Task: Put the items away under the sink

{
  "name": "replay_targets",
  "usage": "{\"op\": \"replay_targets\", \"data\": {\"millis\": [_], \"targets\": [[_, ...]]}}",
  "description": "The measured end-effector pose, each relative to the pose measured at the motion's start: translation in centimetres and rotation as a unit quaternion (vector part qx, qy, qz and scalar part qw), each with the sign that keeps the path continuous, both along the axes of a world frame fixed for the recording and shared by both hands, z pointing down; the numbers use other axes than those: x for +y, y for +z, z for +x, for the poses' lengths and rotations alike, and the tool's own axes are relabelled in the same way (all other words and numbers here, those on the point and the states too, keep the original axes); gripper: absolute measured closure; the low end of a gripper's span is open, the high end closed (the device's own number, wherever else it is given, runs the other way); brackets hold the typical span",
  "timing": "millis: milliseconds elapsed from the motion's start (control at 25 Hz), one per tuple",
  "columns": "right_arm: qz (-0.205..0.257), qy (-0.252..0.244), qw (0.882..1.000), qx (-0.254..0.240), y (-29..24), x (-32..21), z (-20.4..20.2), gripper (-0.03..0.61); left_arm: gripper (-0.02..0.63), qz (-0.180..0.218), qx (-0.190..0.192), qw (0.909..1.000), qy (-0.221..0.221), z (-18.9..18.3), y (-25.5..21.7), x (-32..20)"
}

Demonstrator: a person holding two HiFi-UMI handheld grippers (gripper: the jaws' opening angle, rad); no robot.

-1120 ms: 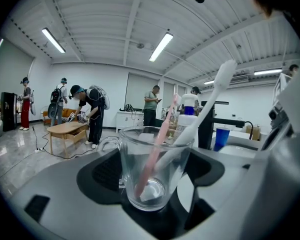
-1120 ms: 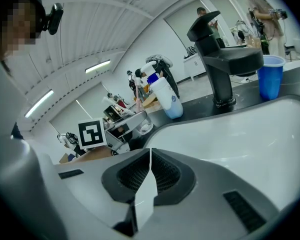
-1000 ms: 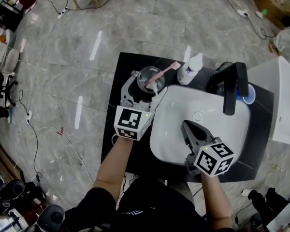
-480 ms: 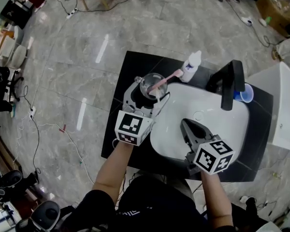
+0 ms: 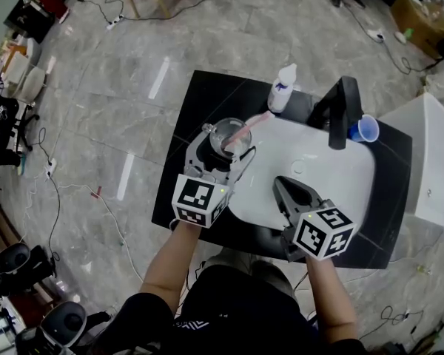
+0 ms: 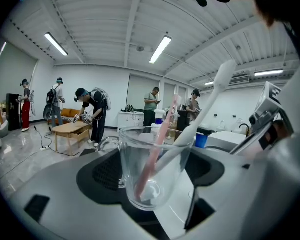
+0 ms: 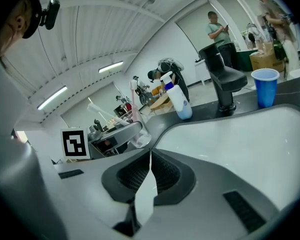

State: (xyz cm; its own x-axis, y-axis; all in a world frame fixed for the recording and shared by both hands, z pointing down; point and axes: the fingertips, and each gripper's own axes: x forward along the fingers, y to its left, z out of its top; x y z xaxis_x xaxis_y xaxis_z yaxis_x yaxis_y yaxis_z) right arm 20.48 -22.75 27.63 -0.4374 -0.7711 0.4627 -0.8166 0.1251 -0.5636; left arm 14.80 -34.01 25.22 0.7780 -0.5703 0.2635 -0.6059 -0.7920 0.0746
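Observation:
A clear glass cup (image 5: 226, 135) holds a pink toothbrush (image 5: 246, 128) and a white one. My left gripper (image 5: 223, 146) is shut on the cup and holds it upright above the black counter (image 5: 196, 98), at the white sink's (image 5: 340, 191) left rim. In the left gripper view the cup (image 6: 152, 169) fills the space between the jaws, with the pink toothbrush (image 6: 157, 149) and the white toothbrush (image 6: 202, 116) leaning right. My right gripper (image 5: 288, 189) hovers over the sink's near part, shut and holding nothing. Its tips meet in the right gripper view (image 7: 150, 153).
A white bottle (image 5: 281, 87) stands at the counter's back, a black faucet (image 5: 339, 109) behind the basin and a blue cup (image 5: 367, 129) to its right. A white unit (image 5: 433, 161) adjoins the counter's right side. Cables lie on the floor, and people stand in the distance.
My left gripper has drawn the cup with the toothbrushes away from the bottle, toward the counter's near side and a little upward. The right gripper has shifted only slightly.

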Motion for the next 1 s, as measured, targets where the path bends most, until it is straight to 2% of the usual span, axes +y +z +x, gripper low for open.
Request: {"op": "replay_targets", "data": {"millis": [440,1000], "targets": [[0.014,-0.022,1.000,0.002,-1.2,3.6,-1.4,0.543,0.229,-0.015,0.002,0.9996,-0.023,-2.4,-0.7,5.7],[0.033,-0.047,0.998,0.013,-2.3,9.7,-2.3,0.543,0.229,0.001,0.000,0.9994,-0.033,-3.7,-2.2,13.5]]}}
